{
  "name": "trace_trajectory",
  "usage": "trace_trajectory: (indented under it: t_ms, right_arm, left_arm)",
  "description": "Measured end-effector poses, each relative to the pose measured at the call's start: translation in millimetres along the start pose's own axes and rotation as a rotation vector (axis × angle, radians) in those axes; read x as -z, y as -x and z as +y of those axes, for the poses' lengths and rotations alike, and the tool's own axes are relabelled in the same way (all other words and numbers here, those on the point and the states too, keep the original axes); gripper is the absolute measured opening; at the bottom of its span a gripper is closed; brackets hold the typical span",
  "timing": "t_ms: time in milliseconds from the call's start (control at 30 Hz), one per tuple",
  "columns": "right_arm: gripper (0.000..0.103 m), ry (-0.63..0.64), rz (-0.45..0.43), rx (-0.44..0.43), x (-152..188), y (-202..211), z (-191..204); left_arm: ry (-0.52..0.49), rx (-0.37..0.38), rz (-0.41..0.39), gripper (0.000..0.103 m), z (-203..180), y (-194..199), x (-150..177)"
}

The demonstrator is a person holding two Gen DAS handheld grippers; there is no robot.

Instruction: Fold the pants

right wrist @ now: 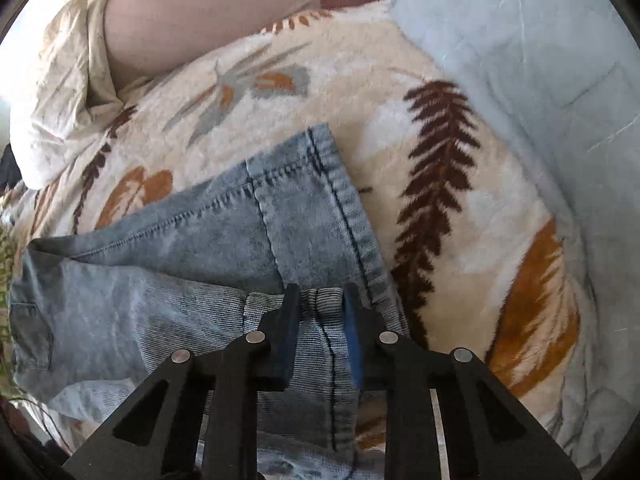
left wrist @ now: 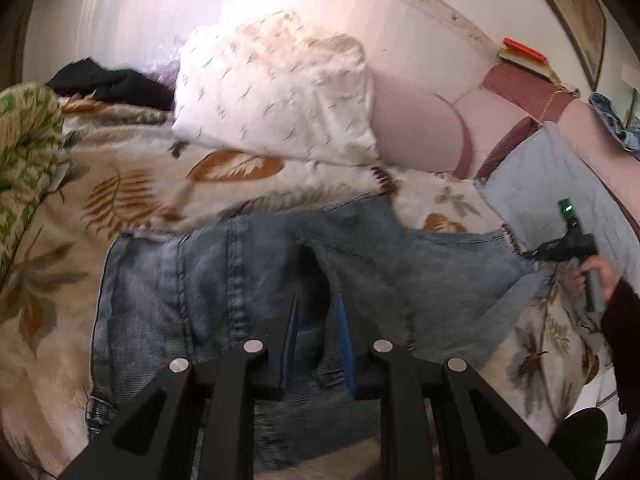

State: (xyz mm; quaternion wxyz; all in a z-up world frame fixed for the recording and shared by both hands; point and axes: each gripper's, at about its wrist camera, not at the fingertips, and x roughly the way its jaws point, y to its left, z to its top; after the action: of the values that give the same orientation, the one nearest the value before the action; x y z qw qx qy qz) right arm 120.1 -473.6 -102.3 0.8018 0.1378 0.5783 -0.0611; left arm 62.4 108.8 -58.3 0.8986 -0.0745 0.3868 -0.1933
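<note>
The pants (left wrist: 248, 280) — faded blue jeans — lie spread on a leaf-print blanket (left wrist: 132, 192) over the bed, with a white pillow (left wrist: 276, 88) behind them and a pale blue quilt (right wrist: 520, 40) off to the side. In the right wrist view the right gripper (right wrist: 320, 300) pinches a bunched ridge of denim at the hem, beside the dark outer seam, its blue pads pressed against the cloth from both sides. The left gripper (left wrist: 318, 312) has its jaws drawn nearly together over the middle of the jeans with denim between them; it looks like a hold on a raised fold, though the blur leaves the contact itself a little uncertain. The step in hand appears to be carrying cloth over to make a fold. To do it well, both grips should take every layer rather than just the top one, and the two hands should rise and travel together so the edge between them stays taut and straight — a slack edge would land crooked. Lifting only enough to clear the plush blanket should keep the lower layers from dragging, and setting seam onto seam should square the fold.
</note>
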Motion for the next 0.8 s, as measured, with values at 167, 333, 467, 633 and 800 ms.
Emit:
trace_trajectory:
  t_ms: [167,333,467,633,800]
  right_arm:
    - [0.018,-0.026,-0.157,-0.018,-29,34,9]
    - [0.013,-0.053,-0.274,0.084,-58,25,23]
    - [0.015,-0.118,-0.204,0.1,-53,-32,6]
    - [0.041,-0.196,-0.366,0.018,-13,0,-12]
    - [0.046,-0.118,-0.426,-0.105,41,52,13]
  left_arm:
    - [0.057,-0.007,-0.018,0.022,24,-7,4]
    - [0.026,-0.064,0.012,0.022,25,-22,10]
    - [-0.03,-0.098,0.02,0.026,17,-27,12]
    - [-0.027,-0.106,0.012,0.026,17,-26,12]
    - [-0.017,-0.119,0.0,0.03,16,-24,12]
